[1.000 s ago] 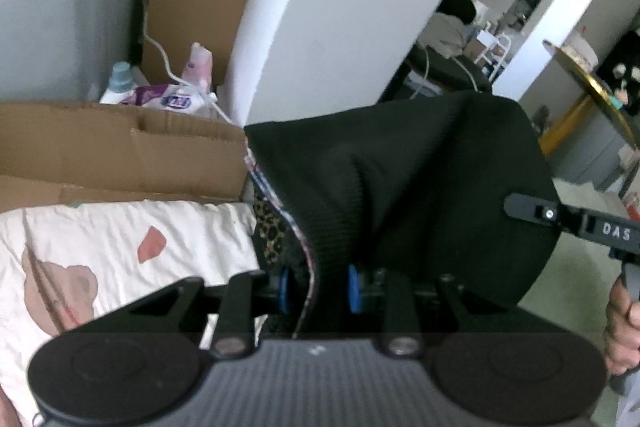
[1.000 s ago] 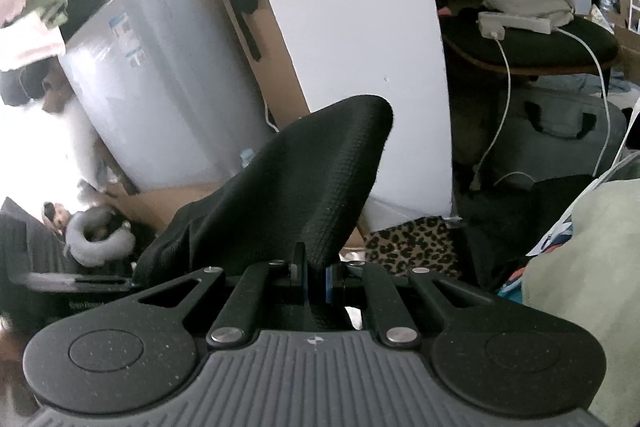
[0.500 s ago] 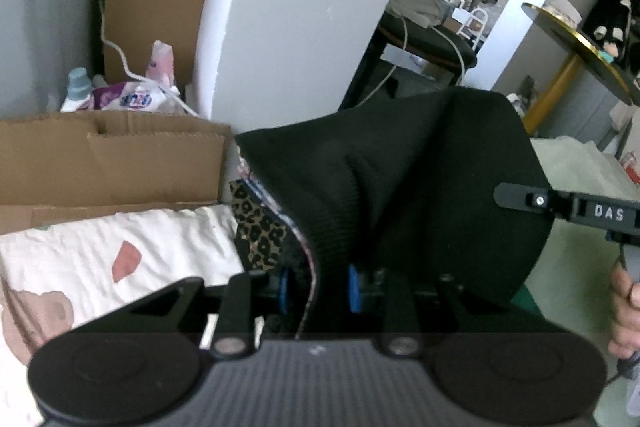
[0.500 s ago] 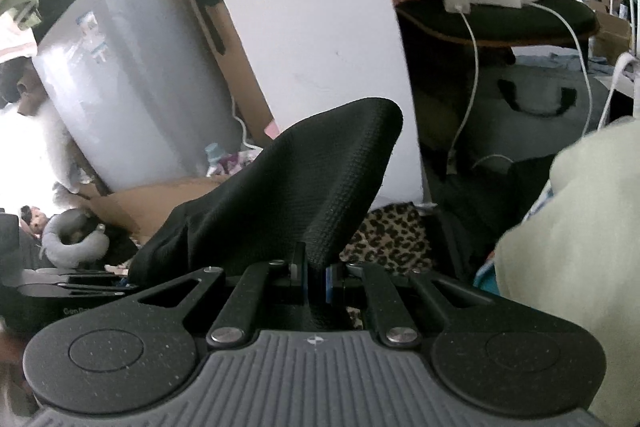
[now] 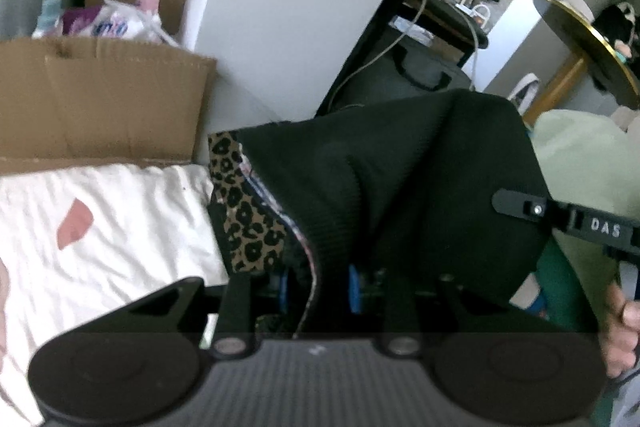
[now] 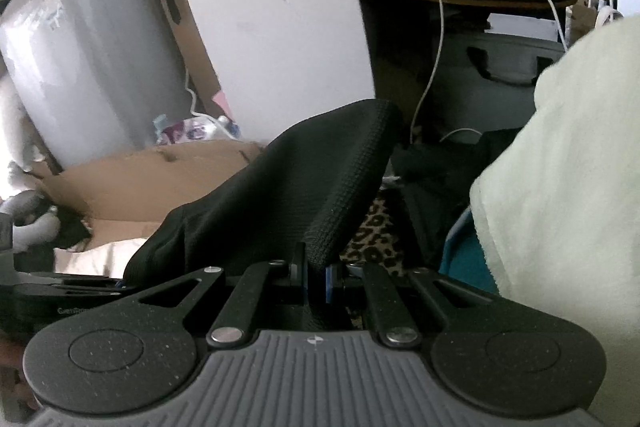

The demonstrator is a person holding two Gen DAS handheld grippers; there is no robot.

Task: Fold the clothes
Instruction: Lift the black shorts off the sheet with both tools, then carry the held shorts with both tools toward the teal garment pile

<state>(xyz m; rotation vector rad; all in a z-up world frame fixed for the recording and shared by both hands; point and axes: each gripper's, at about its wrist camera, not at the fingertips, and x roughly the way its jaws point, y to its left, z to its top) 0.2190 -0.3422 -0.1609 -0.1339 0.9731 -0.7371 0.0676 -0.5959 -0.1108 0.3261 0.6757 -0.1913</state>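
A black knit garment (image 5: 400, 179) with a patterned lining edge hangs stretched between both grippers. My left gripper (image 5: 318, 287) is shut on a thick bunch of its ribbed edge, the blue pads pressing from both sides. In the right wrist view the same black garment (image 6: 288, 195) rises in a fold from my right gripper (image 6: 316, 277), which is shut tight on its edge. The right gripper's body (image 5: 568, 223), marked DAS, shows at the right of the left wrist view with a hand (image 5: 622, 331) on it. The left gripper's body (image 6: 60, 291) sits at the lower left of the right wrist view.
Below lies a white bedsheet (image 5: 100, 227) with pink shapes, and a leopard-print cloth (image 5: 248, 219) beside it. A cardboard box (image 5: 100, 107) stands behind, by a white panel (image 5: 288, 7). A pale green blanket (image 6: 568, 187) bulks at the right. A grey bag (image 6: 500, 67) and cables lie beyond.
Both grippers have come down with the black garment still held between them. The sheet, leopard cloth and green blanket now appear closer and larger; the grip on the garment is unchanged.
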